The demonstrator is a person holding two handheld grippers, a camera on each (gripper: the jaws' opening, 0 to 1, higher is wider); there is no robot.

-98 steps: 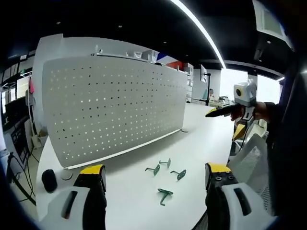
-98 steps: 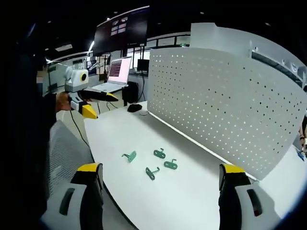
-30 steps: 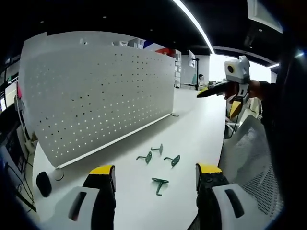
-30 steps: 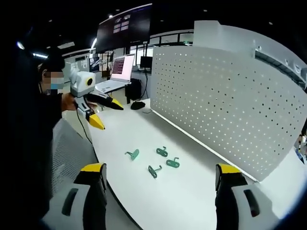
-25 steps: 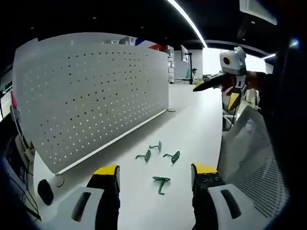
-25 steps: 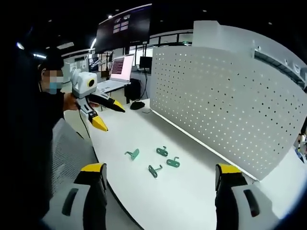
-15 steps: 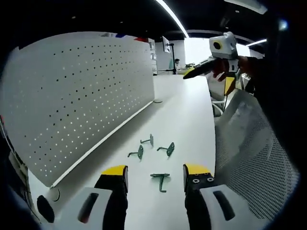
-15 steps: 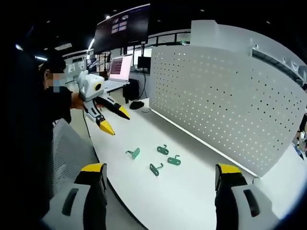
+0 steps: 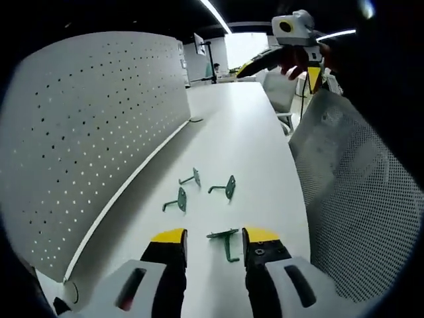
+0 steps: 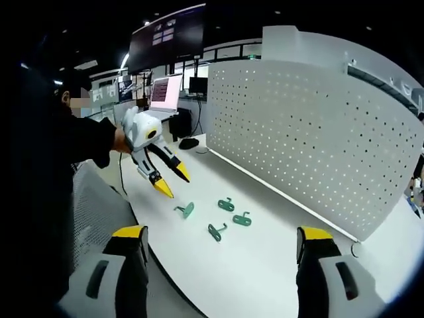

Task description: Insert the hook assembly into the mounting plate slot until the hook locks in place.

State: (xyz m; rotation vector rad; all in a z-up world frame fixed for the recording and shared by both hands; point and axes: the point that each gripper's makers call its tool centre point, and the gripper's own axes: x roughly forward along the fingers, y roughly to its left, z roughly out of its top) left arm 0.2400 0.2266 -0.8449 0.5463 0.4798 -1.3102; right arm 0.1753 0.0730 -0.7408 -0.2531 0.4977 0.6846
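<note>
My left gripper (image 9: 211,238) has its jaws spread and empty, and the nearest green hook (image 9: 224,240) lies flat on the white surface (image 9: 252,139) right between the yellow tips, not yet touched. I judge this to be the approach for the first pick. Three more hooks lie just beyond: one (image 9: 177,201) toward the board, one (image 9: 192,177) farther on, one (image 9: 226,188) beside them. In the right gripper view the left gripper (image 10: 172,182) points down at that same cluster, its tips near the closest hook (image 10: 185,211).

My right gripper (image 10: 222,242) is held back, jaws wide apart, holding nothing.

The hooks look like thin bent metal: light, stiff, likely slick (easy to skid on this smooth top). I would pinch the flat shank, not the curl, leaving the end free for a hole in the perforated mounting plate (image 9: 79,126), which stands upright along the surface's far edge.
</note>
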